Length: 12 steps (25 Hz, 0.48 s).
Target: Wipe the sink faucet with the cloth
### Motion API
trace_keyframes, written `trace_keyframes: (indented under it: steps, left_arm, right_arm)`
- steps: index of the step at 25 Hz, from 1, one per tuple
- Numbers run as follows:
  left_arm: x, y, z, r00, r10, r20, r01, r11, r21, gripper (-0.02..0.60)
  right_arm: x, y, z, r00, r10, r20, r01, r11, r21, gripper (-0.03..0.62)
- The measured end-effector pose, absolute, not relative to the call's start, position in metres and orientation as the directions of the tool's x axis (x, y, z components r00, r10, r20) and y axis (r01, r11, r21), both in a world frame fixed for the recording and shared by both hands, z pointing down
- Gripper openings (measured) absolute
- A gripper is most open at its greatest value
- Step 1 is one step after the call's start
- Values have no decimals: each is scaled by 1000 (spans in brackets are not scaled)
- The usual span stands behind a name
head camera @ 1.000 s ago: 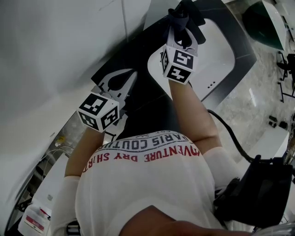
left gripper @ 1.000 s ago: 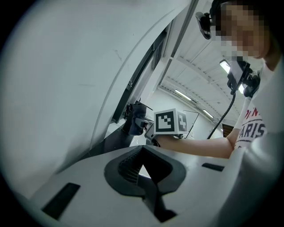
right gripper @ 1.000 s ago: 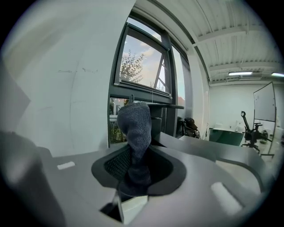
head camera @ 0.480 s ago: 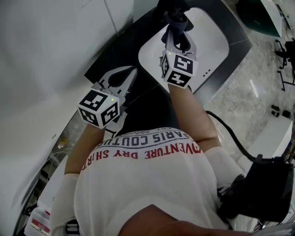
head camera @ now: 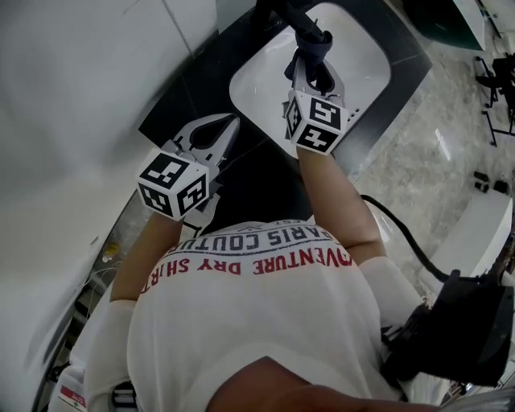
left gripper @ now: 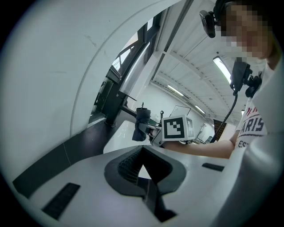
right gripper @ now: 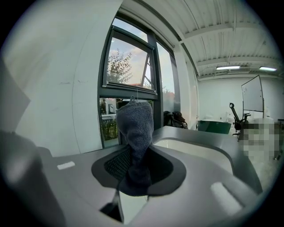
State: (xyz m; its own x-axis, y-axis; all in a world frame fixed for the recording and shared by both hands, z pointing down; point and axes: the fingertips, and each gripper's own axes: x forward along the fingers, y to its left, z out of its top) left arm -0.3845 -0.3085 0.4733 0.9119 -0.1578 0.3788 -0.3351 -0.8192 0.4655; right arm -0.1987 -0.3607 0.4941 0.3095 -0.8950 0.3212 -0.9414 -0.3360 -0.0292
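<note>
A dark grey-blue cloth (head camera: 312, 42) stands up out of my right gripper (head camera: 311, 60), which is shut on it over the white sink basin (head camera: 362, 56). The cloth's top is close to the black faucet (head camera: 283, 11) at the basin's back edge; I cannot tell if they touch. In the right gripper view the cloth (right gripper: 135, 128) hides the faucet. My left gripper (head camera: 232, 122) is shut and holds nothing; it hovers over the dark counter (head camera: 249, 181), left of the basin. The left gripper view shows the faucet (left gripper: 116, 108), the cloth (left gripper: 142, 124) and the right gripper's marker cube (left gripper: 177, 128).
A white wall (head camera: 72, 96) runs along the counter's left side, and a window (right gripper: 128, 66) sits behind the faucet. A black cable (head camera: 402, 233) hangs at my right side over the marbled floor (head camera: 434, 137).
The sink and faucet have slid left in the head view as the head turned. The right gripper still holds the cloth by the faucet. The left gripper has barely moved.
</note>
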Motion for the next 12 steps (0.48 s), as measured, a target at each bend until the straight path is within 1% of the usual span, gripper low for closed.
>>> trace_keyframes:
  steps: [3, 5, 7, 12]
  left_arm:
    - [-379, -304, 472, 914, -161, 373, -334, -820, 465, 0]
    - [-377, -305, 470, 916, -172, 362, -338, -816, 470, 0]
    - [-375, -304, 467, 919, -183, 350, -342, -812, 473, 0]
    - [-378, -287, 450, 906, -236, 353, -382, -816, 435, 0]
  right_arm:
    - [-199, -360, 490, 268, -909, 319, -955, -294, -36, 97]
    - [-206, -358, 489, 213, -919, 333, -966, -249, -68, 97]
    - [-222, -351, 487, 127, -926, 356, -980, -174, -101, 97]
    - [-265, -303, 467, -152, -900, 410, -981, 88, -171, 97]
